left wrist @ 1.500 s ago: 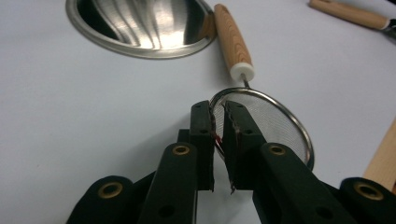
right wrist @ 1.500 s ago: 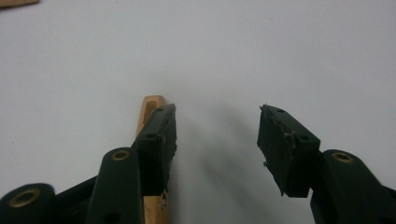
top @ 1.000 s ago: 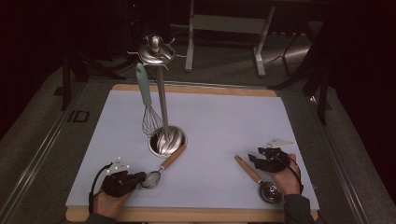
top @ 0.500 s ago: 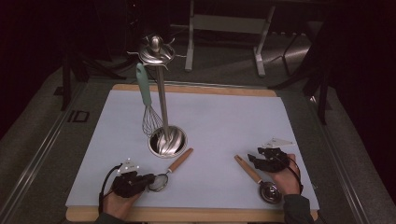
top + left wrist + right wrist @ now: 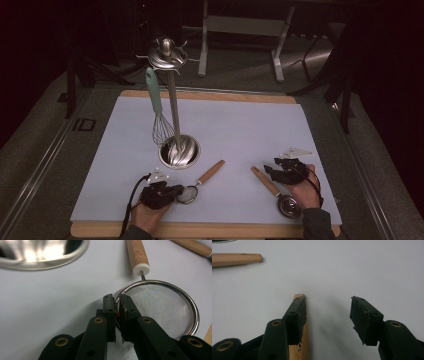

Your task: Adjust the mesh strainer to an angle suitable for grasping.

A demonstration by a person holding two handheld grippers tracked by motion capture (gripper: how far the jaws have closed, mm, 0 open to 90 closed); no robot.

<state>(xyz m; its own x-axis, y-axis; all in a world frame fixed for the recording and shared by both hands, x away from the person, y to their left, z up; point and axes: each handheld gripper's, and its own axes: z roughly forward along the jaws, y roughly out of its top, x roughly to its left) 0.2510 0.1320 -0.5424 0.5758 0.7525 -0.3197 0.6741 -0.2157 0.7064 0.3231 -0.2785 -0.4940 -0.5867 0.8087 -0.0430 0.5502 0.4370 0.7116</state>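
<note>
A small mesh strainer [image 5: 188,194] with a wooden handle [image 5: 211,172] lies on the white mat [image 5: 235,125], in front of the utensil stand. My left gripper [image 5: 174,192] is shut on its wire rim; the left gripper view shows both jaws pinching the strainer rim [image 5: 160,283] at its near left side, left gripper [image 5: 117,302]. My right gripper [image 5: 272,169] stands open at the front right. Its left jaw rests over the end of a wooden handle [image 5: 298,351] of a metal ladle [image 5: 290,206], with right gripper [image 5: 328,306] over bare mat.
A steel utensil stand [image 5: 173,115] with a round base [image 5: 179,152] rises mid-mat; a whisk with a mint handle [image 5: 154,97] hangs from its top. The mat lies on a wooden board [image 5: 210,95]. Table legs stand behind in the dark.
My left hand has slid to the right along the front of the mat, taking the strainer with it. The right hand and the ladle have stayed put.
</note>
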